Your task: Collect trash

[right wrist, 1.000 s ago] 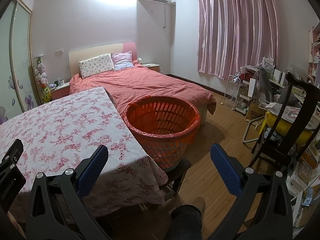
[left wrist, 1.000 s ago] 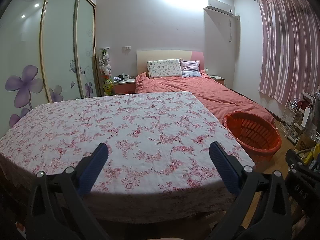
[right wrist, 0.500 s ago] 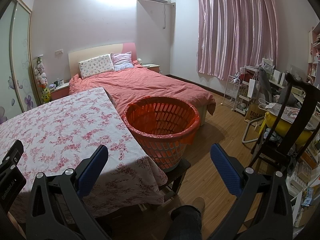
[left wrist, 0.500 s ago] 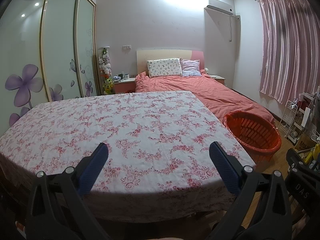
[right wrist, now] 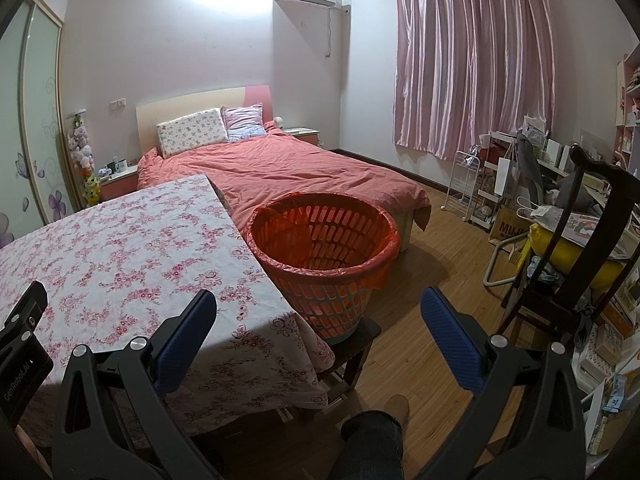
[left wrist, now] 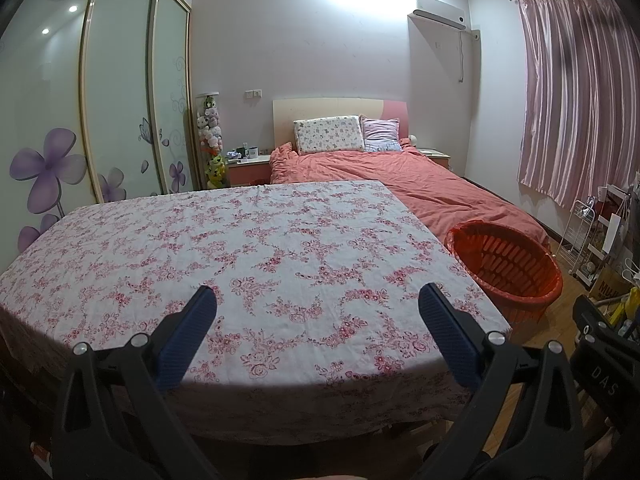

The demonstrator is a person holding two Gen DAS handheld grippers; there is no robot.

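While both claws hang above the near edge of the flower-print surface (left wrist: 280,264), the left claw (left wrist: 316,312) gapes wide with nothing between its blue pads, and the right claw (right wrist: 318,314) is spread just as wide and equally unladen. Just beside the surface's right edge, the orange basket (right wrist: 324,256), lined with a red bag, stands on a dark stool (right wrist: 360,334) between the surface and the bed (right wrist: 304,168).
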